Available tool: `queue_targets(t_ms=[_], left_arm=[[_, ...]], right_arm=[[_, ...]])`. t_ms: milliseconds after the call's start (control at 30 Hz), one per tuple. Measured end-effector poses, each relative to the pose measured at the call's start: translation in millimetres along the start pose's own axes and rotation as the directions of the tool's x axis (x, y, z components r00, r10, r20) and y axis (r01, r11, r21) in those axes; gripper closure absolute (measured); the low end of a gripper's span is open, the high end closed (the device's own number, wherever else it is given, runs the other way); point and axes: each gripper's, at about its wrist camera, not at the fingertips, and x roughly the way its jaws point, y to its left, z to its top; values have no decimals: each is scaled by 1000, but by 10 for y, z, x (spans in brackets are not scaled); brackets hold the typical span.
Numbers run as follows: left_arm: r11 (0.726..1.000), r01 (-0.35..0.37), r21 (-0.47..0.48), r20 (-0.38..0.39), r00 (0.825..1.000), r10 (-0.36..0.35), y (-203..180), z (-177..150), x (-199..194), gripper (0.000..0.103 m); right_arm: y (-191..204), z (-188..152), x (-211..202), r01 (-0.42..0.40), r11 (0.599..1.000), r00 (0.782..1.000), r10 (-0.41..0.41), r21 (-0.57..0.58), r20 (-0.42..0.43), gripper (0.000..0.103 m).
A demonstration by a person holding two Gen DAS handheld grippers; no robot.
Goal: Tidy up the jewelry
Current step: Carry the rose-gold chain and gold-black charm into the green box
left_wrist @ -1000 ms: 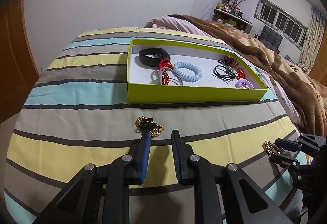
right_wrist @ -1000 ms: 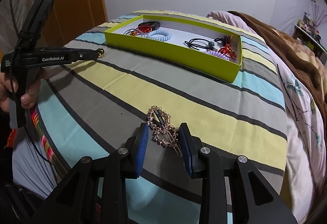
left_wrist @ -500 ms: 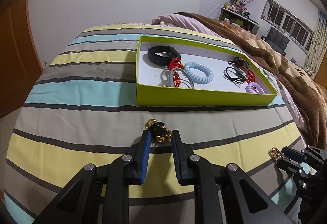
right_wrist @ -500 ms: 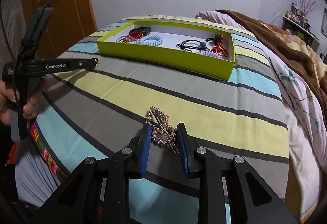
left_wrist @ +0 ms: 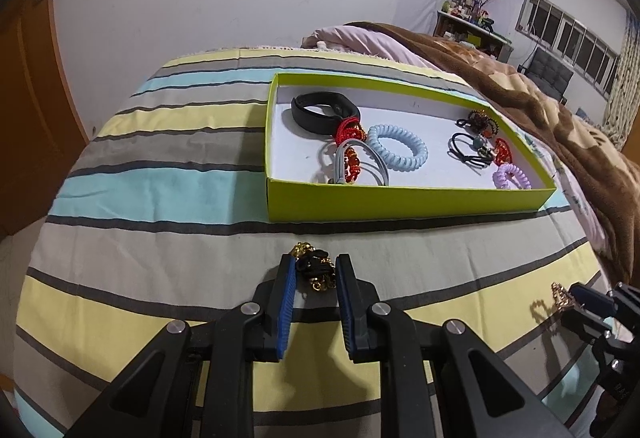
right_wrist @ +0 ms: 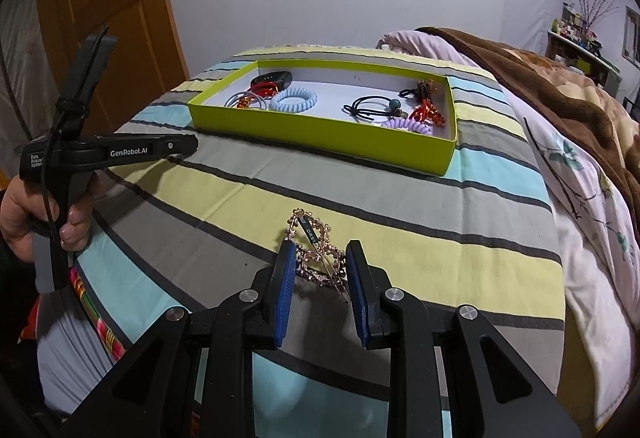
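Both fingers have closed in: left on gold-black clip (left_wrist: 315, 272), right on rhinestone clip (right_wrist: 318, 258).

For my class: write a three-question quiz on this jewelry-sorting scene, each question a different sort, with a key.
1. True or false: the left gripper holds a gold and black piece.
2. The lilac coil tie lies: A) in the green box B) on the striped bedspread C) on the brown blanket.
3. Fill in: the right gripper grips a rose-gold ____.

Key: 1 true; 2 A; 3 hair clip.
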Motion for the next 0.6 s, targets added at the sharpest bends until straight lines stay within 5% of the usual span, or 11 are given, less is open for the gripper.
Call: queue_targets(t_ms=[600], left_arm=[[995,83,52,46,995,-86,-179,-40,-301,87]], right_arm=[[-60,148,-105,5,1000,999,-6,23,49,77]])
